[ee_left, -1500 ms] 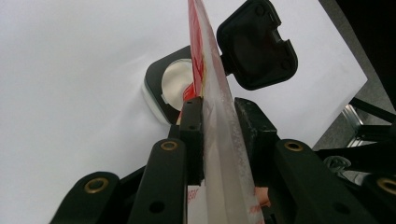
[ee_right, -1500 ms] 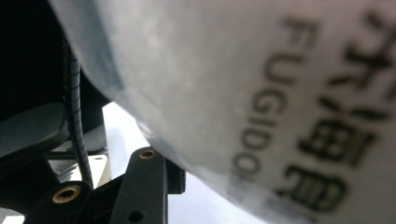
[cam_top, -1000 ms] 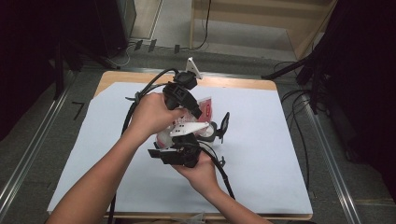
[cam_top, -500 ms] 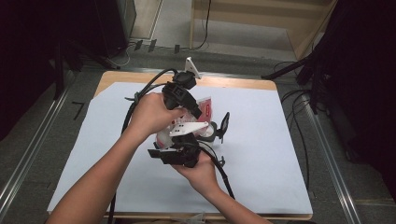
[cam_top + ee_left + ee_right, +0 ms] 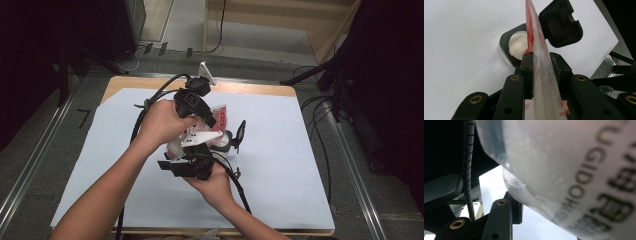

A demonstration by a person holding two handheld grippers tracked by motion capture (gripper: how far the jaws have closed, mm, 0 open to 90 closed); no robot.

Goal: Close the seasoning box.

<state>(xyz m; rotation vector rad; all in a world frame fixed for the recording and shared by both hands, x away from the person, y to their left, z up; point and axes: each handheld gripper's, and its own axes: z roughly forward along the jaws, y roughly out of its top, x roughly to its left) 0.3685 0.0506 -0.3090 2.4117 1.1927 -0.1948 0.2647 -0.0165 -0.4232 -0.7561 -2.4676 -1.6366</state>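
Observation:
A plastic bag (image 5: 220, 115), red print on top and clear with white filling below, hangs over a small round container (image 5: 226, 143) whose black flip lid (image 5: 241, 132) stands open. My left gripper (image 5: 207, 120) is shut on the bag's upper edge. In the left gripper view the bag (image 5: 544, 82) is pinched between the jaws, above the container (image 5: 517, 46) and lid (image 5: 560, 22). My right gripper (image 5: 192, 151) holds the bag's lower end. There the bulging bag (image 5: 574, 170) presses on one of its fingers (image 5: 502, 220). Its jaws have just been opening slightly with the bag between them.
White paper (image 5: 280, 175) covers the wooden table (image 5: 250, 90). Cables (image 5: 150, 102) trail from both grippers over the left and near side. Metal rails (image 5: 350, 170) run along the table's sides, and dark equipment stands beyond the far edge.

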